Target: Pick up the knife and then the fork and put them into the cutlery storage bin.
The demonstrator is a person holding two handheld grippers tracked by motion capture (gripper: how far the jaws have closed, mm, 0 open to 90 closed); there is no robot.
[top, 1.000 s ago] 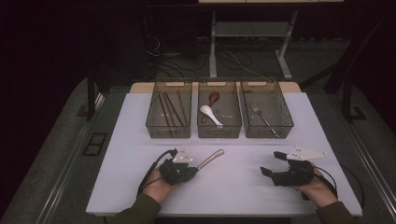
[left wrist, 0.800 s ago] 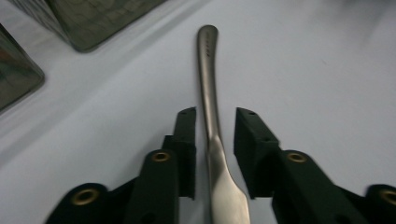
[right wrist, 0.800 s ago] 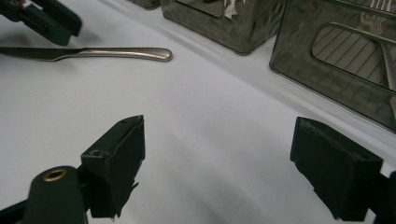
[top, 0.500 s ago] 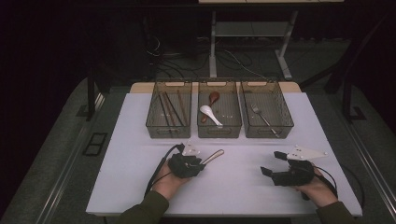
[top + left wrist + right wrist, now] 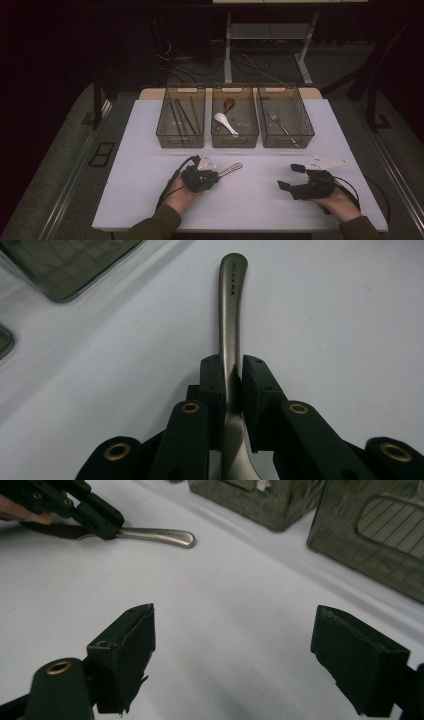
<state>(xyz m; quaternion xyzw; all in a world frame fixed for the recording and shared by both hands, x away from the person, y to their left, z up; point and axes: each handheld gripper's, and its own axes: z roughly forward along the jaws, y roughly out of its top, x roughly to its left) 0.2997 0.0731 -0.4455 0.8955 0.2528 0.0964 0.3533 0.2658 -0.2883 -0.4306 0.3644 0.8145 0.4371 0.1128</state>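
Note:
A metal utensil (image 5: 230, 169) lies on the white table (image 5: 150, 195) in front of the bins, its handle pointing right and away. My left gripper (image 5: 215, 176) grips it across the handle. In the left gripper view the handle (image 5: 231, 315) runs up between the two pads and my left gripper (image 5: 231, 365) is shut on it. The jaws have just been closing, with the handle between them. My right gripper (image 5: 290, 176) rests at the right, near the front edge. It (image 5: 235, 645) stands open with bare table between its fingers. The utensil's handle (image 5: 160, 535) lies farther off in the right gripper view.
Three clear grey bins stand in a row at the back of the table. The left bin (image 5: 165, 135) holds dark chopsticks, the middle bin (image 5: 235, 141) a white spoon and a brown one, and the right bin (image 5: 305, 131) a fork.
My left gripper has edged a little to the right along the utensil. The right hand has kept still.

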